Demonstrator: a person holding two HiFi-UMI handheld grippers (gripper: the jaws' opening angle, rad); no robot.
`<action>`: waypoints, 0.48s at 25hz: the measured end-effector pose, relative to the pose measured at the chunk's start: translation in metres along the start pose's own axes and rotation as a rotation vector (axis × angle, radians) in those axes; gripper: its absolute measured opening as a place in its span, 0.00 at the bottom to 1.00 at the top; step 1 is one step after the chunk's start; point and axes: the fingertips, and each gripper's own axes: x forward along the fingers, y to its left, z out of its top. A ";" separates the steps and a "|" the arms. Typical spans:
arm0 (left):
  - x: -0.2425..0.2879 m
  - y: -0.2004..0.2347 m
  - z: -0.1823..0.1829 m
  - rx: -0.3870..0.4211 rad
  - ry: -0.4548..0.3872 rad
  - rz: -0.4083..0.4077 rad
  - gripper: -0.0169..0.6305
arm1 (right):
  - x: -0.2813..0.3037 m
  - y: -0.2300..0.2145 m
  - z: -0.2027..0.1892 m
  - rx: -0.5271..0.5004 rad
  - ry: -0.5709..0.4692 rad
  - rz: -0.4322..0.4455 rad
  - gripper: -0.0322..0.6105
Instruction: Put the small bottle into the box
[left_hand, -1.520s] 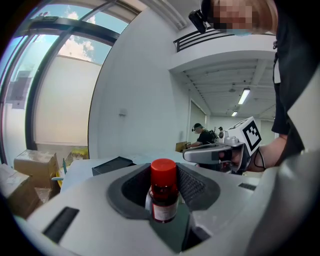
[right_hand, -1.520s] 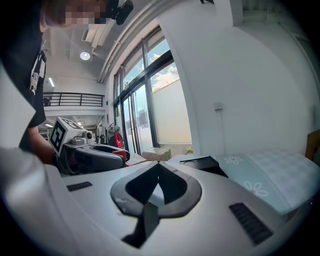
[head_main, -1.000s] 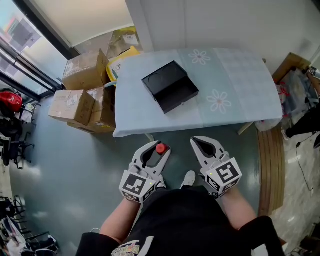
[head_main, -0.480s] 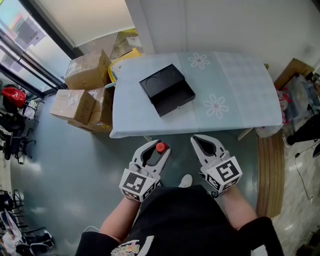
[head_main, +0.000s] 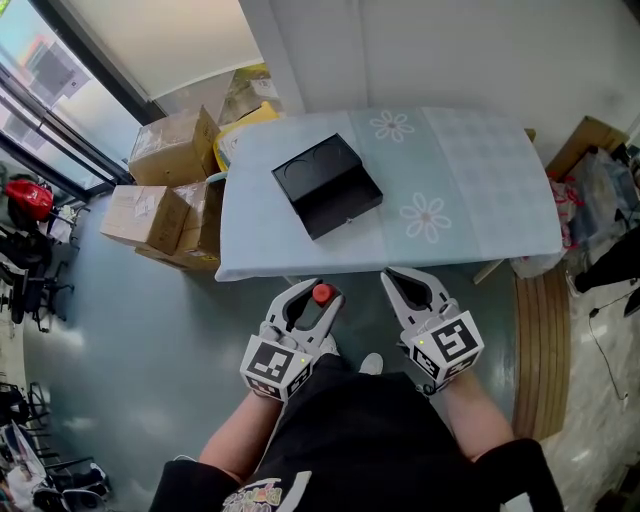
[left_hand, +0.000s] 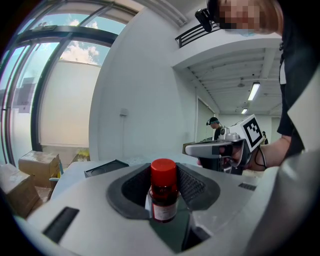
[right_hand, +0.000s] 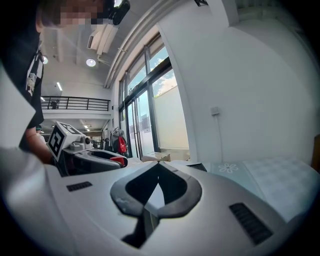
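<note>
"Red cap, dark body, pale label: is that the one for the box?"

"Yes, the small bottle (left_hand: 163, 192). It stands upright in my left gripper (head_main: 318, 292), with the ribbed pads pressed on its body just below the cap. I'm holding it low in front of me, short of the table (head_main: 480, 190) and well apart from the black box (head_main: 325, 185)."

"And your other tongs?"

"My right gripper (head_main: 398, 280) is clenched on nothing, tips meeting, beside the left one."

"How do you expect it to handle?"

"Light and stiff, I'd say. The body looks like glass, though through this curved lens I can't be sure. If so, it is smooth and could slip or crack, so I want firm but gentle pressure. Taking it around the body suits me: the label gives the pads some bite, and the cap stays clear above them."

"Where does it go?"

"The box lies open on the table in two black halves. It should go down upright and be let go only once its base rests inside."
</note>
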 end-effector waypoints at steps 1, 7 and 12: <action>0.002 0.001 0.000 0.000 0.001 -0.001 0.27 | 0.001 -0.002 0.001 0.002 -0.002 -0.003 0.06; 0.021 0.010 0.001 0.001 0.002 -0.002 0.27 | 0.004 -0.016 -0.001 0.015 0.003 -0.018 0.06; 0.039 0.026 0.004 0.001 -0.001 0.001 0.27 | 0.014 -0.030 -0.006 0.024 0.016 -0.027 0.06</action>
